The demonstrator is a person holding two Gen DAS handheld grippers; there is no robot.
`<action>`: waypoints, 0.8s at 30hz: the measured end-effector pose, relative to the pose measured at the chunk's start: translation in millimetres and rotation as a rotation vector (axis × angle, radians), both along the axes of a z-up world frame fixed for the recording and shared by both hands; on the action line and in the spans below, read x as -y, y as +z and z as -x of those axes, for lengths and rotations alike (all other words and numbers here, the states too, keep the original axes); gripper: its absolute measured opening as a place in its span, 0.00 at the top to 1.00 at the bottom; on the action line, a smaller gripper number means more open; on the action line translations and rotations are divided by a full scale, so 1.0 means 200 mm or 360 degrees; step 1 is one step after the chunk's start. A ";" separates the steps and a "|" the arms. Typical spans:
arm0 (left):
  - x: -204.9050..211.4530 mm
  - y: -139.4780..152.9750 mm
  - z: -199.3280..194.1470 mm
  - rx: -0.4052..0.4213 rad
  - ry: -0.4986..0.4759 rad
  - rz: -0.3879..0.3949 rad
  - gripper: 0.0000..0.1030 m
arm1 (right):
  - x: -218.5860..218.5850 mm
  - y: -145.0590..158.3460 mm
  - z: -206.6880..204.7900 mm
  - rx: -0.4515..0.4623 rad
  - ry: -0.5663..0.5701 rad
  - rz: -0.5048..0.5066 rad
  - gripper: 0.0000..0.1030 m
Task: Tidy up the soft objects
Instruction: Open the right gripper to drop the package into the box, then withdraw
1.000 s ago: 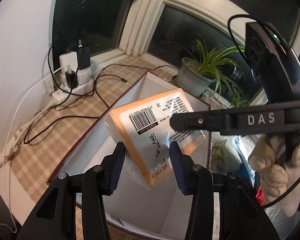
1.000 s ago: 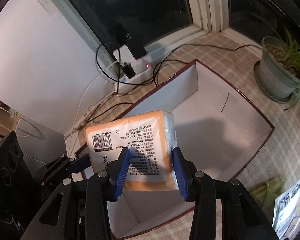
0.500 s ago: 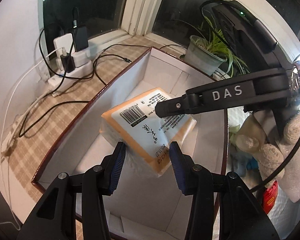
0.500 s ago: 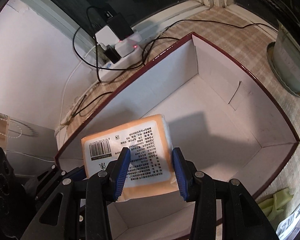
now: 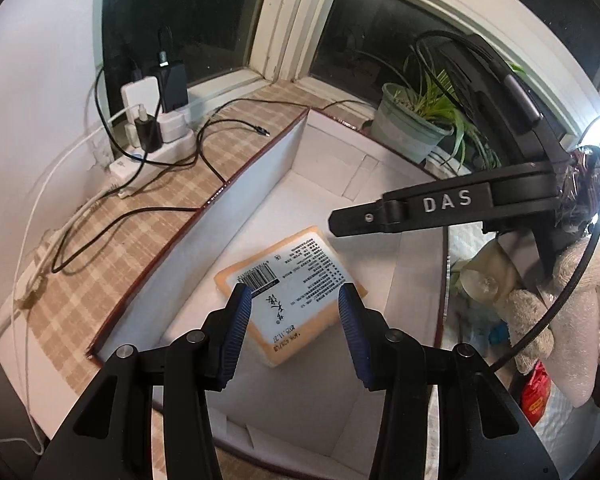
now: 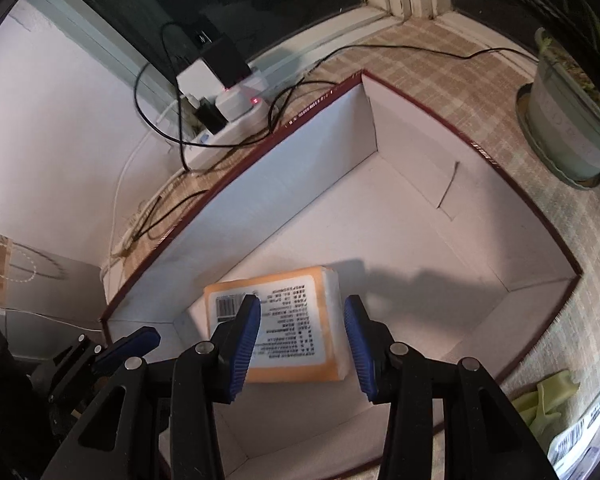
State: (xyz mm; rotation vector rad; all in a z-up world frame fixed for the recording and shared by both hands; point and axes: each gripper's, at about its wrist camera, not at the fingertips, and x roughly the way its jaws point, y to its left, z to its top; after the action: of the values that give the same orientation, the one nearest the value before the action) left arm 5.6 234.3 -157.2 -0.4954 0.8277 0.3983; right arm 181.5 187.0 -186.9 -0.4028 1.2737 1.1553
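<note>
the flat orange and white plastic-wrapped tissue pack (image 6: 292,320) is lying label up on the floor of the big white cardboard box with the dark red rim (image 6: 300,168), down in the near left corner, close to the long left wall but not quite against it.

in the right wrist view, the right gripper (image 6: 302,300) is hanging right over it. its ribbed blue right pad is sitting flush along the pack's right edge, and the left pad is covering part of the printed label. honestly can't tell whether those fingers are pinching the pack or just framing it from above.

the left gripper (image 5: 294,292) is hovering above the same corner with its fingers spread and gripping nothing. the pack is showing in the gap between its pads, but lower down, on the box floor.

the pack is looking soft and squishy, with rounded corners, shiny wrap, a barcode and small print. the box walls are looking plain, matte, straight and fairly tall.

most of the box floor beyond and to the right of the pack is sitting bare, so there's plenty of room there. outside the left wall, a beige checked cloth (image 5: 140,240) is carrying a white power strip (image 5: 156,152) with a tangle of black and white cables. a leafy plant in a pale round pot (image 5: 416,136) is standing at the far corner, and some fuzzy cream plush toys (image 5: 580,288) are piling up past the right wall.
</note>
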 end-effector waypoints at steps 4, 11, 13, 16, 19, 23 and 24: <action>0.04 0.06 0.05 0.0041 -0.0008 -0.0024 0.57 | 0.11 0.09 0.03 0.0025 -0.0032 -0.0077 0.59; 0.16 0.14 0.12 0.0103 -0.0053 -0.0068 0.57 | 0.38 0.22 0.09 0.0094 -0.0133 -0.0195 0.58; 0.21 0.16 0.14 0.0112 -0.0069 -0.0071 0.57 | 0.47 0.26 0.11 0.0112 -0.0165 -0.0218 0.58; 0.29 0.18 0.16 0.0131 -0.0099 -0.0077 0.57 | 0.63 0.31 0.13 0.0158 -0.0223 -0.0252 0.58; 0.39 0.20 0.17 0.0155 -0.0142 -0.0075 0.50 | 0.81 0.35 0.15 0.0203 -0.0287 -0.0280 0.56; 0.53 0.21 0.17 0.0185 -0.0212 -0.0056 0.44 | 1.09 0.40 0.16 0.0293 -0.0349 -0.0306 0.54; 0.57 0.20 0.16 0.0186 -0.0235 -0.0051 0.43 | 1.16 0.41 0.16 0.0316 -0.0365 -0.0316 0.50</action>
State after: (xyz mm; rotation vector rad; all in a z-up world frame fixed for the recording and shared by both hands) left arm -26.4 120.4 -116.5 -0.4210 0.7386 0.2435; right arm 149.4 -44.9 -105.7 -0.2113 0.9939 1.0088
